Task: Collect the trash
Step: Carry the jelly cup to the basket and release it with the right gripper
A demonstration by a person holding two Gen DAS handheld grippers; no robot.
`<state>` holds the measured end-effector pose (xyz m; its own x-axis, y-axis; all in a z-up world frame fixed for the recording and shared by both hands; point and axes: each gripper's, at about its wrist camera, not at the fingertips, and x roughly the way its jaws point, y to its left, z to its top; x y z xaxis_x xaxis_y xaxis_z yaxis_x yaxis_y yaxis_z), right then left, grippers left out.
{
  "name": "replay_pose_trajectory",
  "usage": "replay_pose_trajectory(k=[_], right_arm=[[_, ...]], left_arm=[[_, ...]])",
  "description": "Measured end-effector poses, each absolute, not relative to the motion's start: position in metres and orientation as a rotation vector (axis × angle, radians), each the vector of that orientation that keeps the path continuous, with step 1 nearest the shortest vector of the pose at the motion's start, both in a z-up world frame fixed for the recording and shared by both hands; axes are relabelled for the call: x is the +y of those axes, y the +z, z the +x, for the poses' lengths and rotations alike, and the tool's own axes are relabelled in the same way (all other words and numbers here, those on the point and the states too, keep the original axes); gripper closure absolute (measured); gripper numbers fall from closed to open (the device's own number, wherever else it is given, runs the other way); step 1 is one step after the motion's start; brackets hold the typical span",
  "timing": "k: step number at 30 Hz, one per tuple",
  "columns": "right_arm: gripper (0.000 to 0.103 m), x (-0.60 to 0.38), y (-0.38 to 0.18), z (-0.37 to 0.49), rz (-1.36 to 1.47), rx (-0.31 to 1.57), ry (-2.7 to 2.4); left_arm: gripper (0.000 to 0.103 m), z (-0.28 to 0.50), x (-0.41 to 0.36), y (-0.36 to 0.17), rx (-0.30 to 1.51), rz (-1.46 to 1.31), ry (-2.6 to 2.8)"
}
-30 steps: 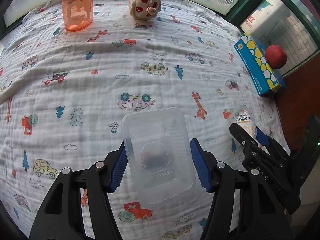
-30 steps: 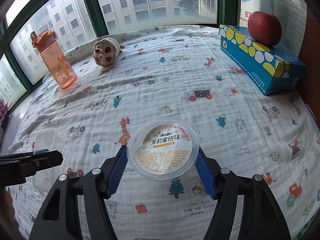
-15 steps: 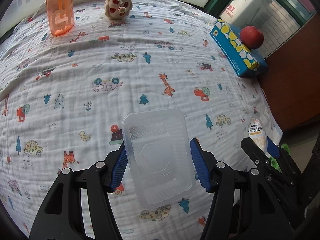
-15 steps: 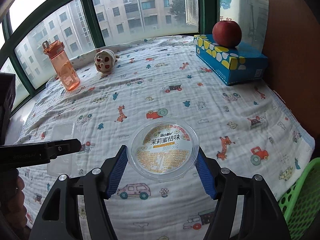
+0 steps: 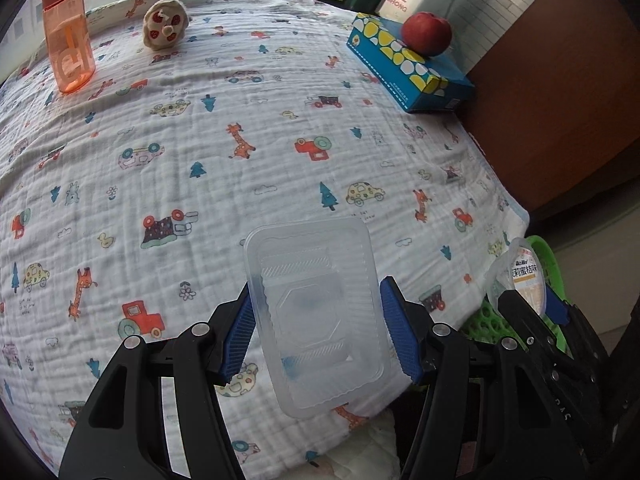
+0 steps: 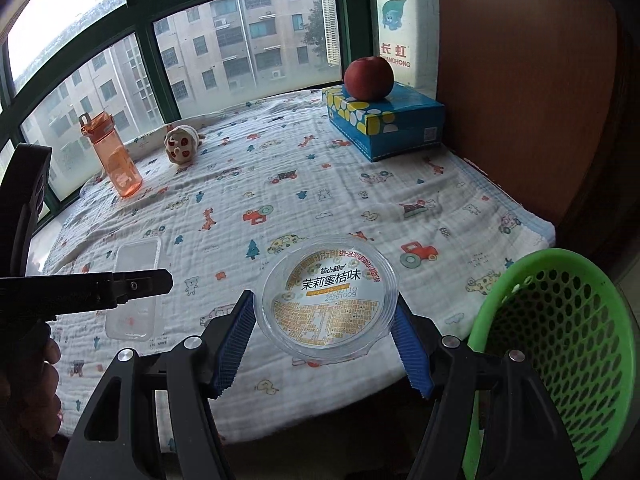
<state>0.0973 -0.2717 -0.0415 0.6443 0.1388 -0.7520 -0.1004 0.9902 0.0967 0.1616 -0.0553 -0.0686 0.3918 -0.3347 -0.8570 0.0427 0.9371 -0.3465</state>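
The left claw [image 5: 316,336] is clamped about half open across the sides of a clear rectangular plastic tray [image 5: 316,312], and the right claw [image 6: 324,340] is gripping a round clear lid [image 6: 327,300] with a printed orange-and-white label by its rim; both pieces of trash hang above the near edge of the bed [image 6: 320,184], which is covered in a cartoon-print blanket. The green mesh basket [image 6: 560,344] sits just to the right of the right claw and lower, off the bed's corner. The step in hand looks like carrying both pieces over to that basket. To do it well, bring the right claw over the basket's mouth first, since it is nearer, tip the lid so it points into the opening, and only then let the blue pads part. The tray is light and flexible, so the left claw's squeeze should stay gentle. The left claw must then cross to the right past its partner, so stagger the two drops to avoid a knock.
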Motion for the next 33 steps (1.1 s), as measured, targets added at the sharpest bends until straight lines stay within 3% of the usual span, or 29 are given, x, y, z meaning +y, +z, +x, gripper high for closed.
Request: replay_pose_trajectory(k=[33], right_arm=[[0.038,-0.467,-0.052,0.032,0.138,0.870,-0.269]], left_arm=[[0.044,0.134,-0.224,-0.026,1.134,-0.113,-0.556]])
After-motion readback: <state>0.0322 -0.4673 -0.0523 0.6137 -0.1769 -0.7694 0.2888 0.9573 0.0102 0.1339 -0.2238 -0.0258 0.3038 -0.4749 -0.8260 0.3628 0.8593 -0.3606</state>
